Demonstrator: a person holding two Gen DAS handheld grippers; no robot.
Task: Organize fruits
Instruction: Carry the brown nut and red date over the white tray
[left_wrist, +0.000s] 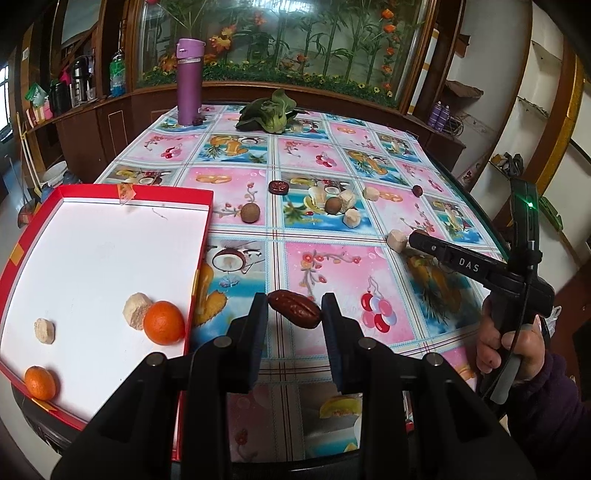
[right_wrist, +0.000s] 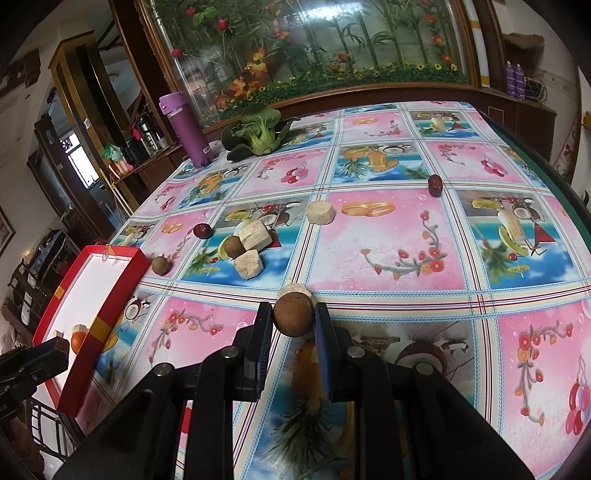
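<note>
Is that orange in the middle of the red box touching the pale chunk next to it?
Touching. In the left wrist view the orange overlaps the pale chunk inside the red box, with no white floor visible between them.

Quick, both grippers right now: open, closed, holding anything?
Left gripper: shut on a dried red date.
Right gripper: shut on a round brown fruit.

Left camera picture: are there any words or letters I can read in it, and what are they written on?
"DAS": white letters on the black right gripper, along its finger.
The purple bottle has a small label low on its side, too small to read.
No other readable text.
</note>
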